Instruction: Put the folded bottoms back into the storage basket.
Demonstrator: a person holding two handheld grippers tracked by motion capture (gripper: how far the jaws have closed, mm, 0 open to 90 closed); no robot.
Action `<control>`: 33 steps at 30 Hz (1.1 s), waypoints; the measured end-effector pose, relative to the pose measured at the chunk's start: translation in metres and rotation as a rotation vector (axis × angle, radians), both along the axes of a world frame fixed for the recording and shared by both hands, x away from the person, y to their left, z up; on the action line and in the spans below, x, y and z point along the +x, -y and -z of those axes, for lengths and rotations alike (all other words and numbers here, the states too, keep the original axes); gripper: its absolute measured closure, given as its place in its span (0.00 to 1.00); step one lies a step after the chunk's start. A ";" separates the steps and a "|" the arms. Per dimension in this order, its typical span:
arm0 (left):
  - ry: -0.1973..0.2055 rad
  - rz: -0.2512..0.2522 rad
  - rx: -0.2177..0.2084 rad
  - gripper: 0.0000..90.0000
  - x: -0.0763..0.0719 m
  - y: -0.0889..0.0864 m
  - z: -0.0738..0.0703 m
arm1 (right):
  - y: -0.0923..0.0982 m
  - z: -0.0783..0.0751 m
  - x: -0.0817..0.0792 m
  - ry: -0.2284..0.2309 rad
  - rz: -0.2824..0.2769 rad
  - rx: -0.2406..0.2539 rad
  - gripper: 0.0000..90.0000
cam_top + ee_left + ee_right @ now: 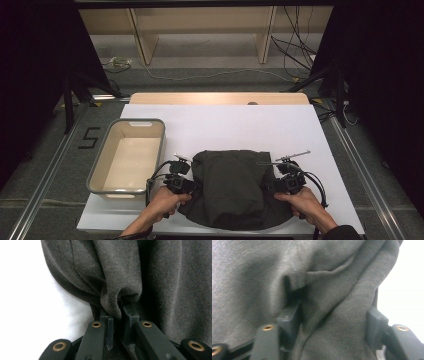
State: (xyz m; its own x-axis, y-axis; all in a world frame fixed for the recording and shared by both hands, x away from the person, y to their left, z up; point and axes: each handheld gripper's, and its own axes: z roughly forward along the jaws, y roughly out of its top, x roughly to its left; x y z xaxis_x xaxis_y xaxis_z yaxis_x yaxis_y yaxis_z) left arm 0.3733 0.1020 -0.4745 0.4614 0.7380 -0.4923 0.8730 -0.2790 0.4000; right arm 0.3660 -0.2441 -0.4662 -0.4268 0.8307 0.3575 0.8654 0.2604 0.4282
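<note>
High view: your left gripper sits at the left edge of the dark garment, your right gripper at its right edge. The cloth lies bunched between the two tools on the white board, near your edge. The beige bin is just outboard of your left gripper.

Left gripper view: your left gripper has its jaws nearly together, pinching a fold of the garment. Cloth bulges straight ahead of the tips, white board off to the left.

Right gripper view: your right gripper has its jaws standing partly apart with the garment filling the gap. The picture is blurred, so the pads look short of clamping, but I can't be sure.
</note>
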 end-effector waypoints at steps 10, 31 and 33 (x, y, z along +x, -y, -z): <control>0.000 0.026 -0.012 0.75 0.001 -0.002 -0.001 | -0.001 -0.005 0.001 0.086 0.022 -0.121 0.32; 0.006 0.022 -0.022 0.68 0.007 0.002 0.000 | -0.010 -0.002 0.005 0.039 -0.033 -0.120 0.46; 0.012 0.033 -0.022 0.75 0.007 0.005 0.000 | -0.011 -0.001 0.006 0.015 -0.022 -0.074 0.57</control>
